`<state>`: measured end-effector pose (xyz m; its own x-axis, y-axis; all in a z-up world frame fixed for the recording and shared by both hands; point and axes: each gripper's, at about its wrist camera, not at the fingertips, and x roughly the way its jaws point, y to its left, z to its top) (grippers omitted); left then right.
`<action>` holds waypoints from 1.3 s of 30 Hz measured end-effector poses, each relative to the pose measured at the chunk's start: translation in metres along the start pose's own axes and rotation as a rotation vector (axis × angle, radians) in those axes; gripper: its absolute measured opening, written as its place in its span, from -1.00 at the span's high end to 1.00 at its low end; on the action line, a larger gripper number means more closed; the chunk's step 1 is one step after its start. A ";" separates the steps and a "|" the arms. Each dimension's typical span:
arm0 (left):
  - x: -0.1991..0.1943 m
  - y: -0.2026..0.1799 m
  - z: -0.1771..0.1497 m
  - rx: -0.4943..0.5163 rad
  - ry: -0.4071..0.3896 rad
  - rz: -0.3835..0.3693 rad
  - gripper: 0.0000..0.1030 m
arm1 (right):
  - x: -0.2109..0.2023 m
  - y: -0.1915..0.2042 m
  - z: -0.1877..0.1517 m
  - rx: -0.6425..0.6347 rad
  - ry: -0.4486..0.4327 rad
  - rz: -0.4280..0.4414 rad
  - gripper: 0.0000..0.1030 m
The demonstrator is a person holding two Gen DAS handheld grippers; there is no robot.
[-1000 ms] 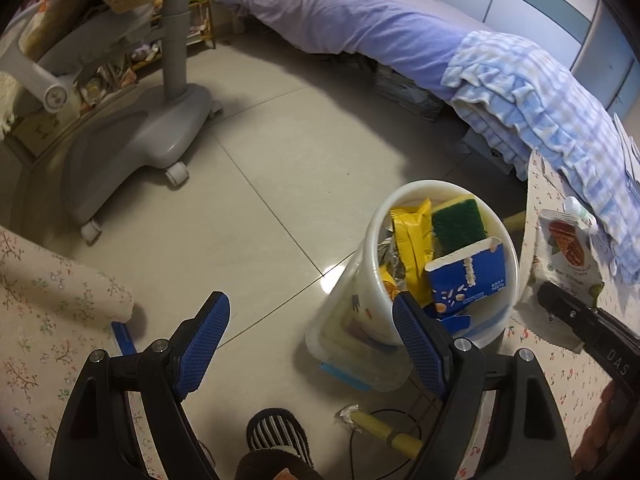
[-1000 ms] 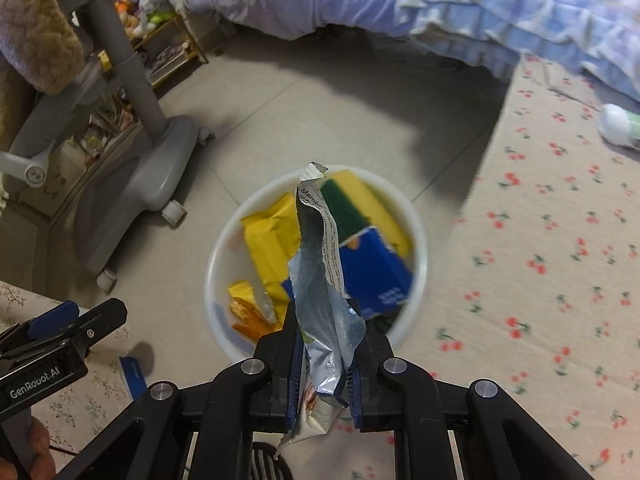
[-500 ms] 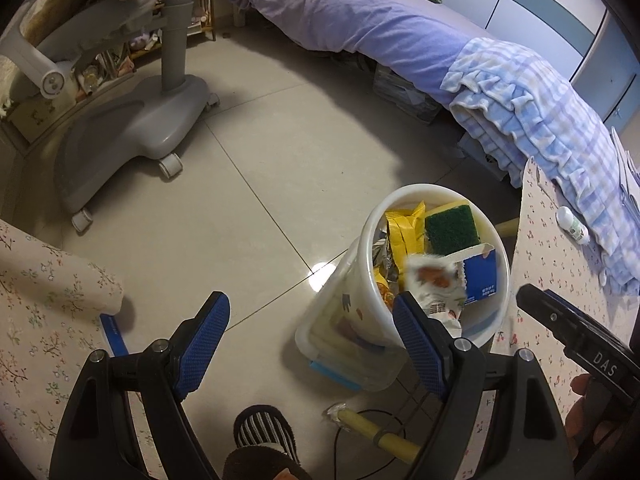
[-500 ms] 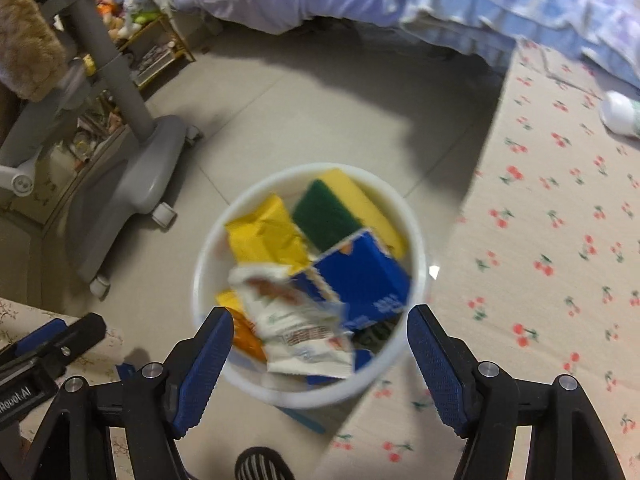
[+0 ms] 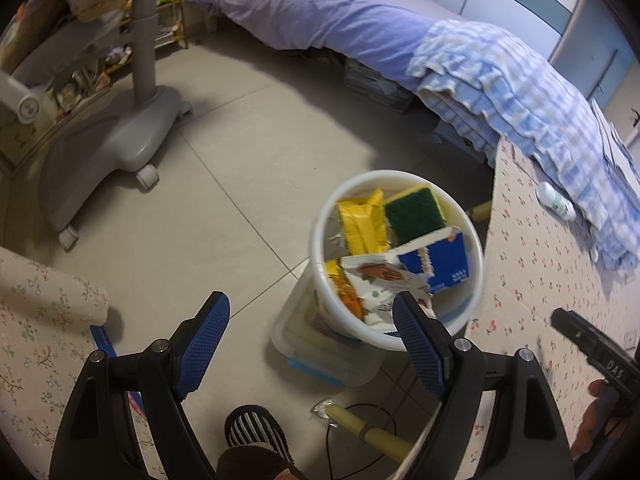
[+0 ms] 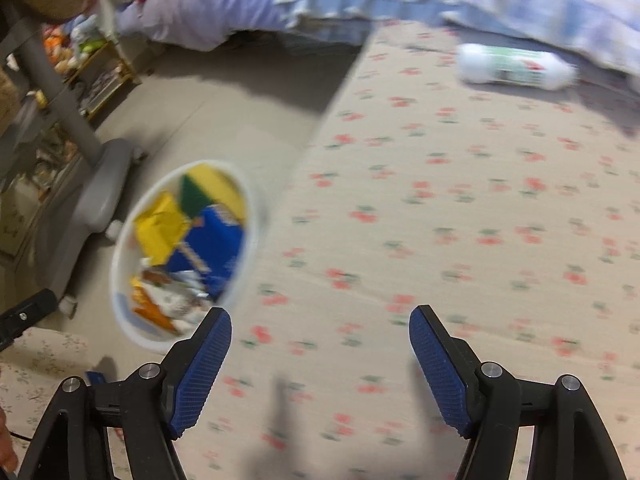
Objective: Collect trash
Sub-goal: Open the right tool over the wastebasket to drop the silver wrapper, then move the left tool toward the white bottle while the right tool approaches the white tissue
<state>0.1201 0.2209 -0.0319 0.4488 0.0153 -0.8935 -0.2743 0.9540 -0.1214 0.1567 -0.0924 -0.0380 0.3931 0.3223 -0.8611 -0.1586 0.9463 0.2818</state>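
A white bucket (image 5: 320,240) stands on the floor beside a table with a cherry-print cloth (image 5: 520,300). In it lie a yellow packet (image 5: 360,220), a green and yellow sponge (image 5: 414,212), a blue carton (image 5: 444,264) and a white snack wrapper (image 5: 380,284) on top. My left gripper (image 5: 310,300) hangs open above the bucket's near side, holding nothing. My right gripper (image 6: 320,316) is open and empty over the cherry cloth (image 6: 440,200), with the bucket (image 6: 256,216) to its left. A white bottle (image 6: 516,66) lies on the cloth's far side near the bed; this view is blurred.
A clear plastic box (image 5: 320,352) sits under the bucket. A grey wheeled chair base (image 5: 108,148) stands at the left, a bed with a checked blanket (image 5: 520,80) at the back. A striped slipper (image 5: 256,428) and a yellow stick (image 5: 372,432) are on the floor near me.
My right gripper opened and the snack wrapper dropped into the bucket. The right gripper then swung right, from above the bucket to over the cherry cloth. The left gripper shifted slightly.
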 end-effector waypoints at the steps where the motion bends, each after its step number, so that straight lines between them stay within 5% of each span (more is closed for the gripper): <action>1: 0.000 -0.003 0.000 0.006 0.002 -0.003 -0.66 | -0.006 -0.011 -0.001 0.013 -0.009 -0.009 -0.52; 19: 0.009 -0.134 -0.019 0.153 0.013 -0.060 -0.66 | -0.078 -0.192 -0.014 0.280 -0.159 -0.128 -0.59; 24: 0.012 -0.174 -0.018 0.231 -0.045 -0.070 -0.77 | -0.089 -0.237 -0.015 0.356 -0.182 -0.149 -0.59; 27: 0.020 -0.197 -0.012 0.272 -0.064 -0.071 -0.99 | -0.092 -0.259 -0.018 0.399 -0.190 -0.158 -0.59; 39: 0.069 -0.296 0.042 0.411 -0.059 -0.102 -0.99 | -0.068 -0.320 0.005 0.430 -0.199 -0.198 -0.60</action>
<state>0.2675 -0.0480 -0.0393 0.5072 -0.0799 -0.8581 0.1305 0.9913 -0.0152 0.1856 -0.4169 -0.0678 0.5491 0.0951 -0.8303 0.3070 0.9011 0.3062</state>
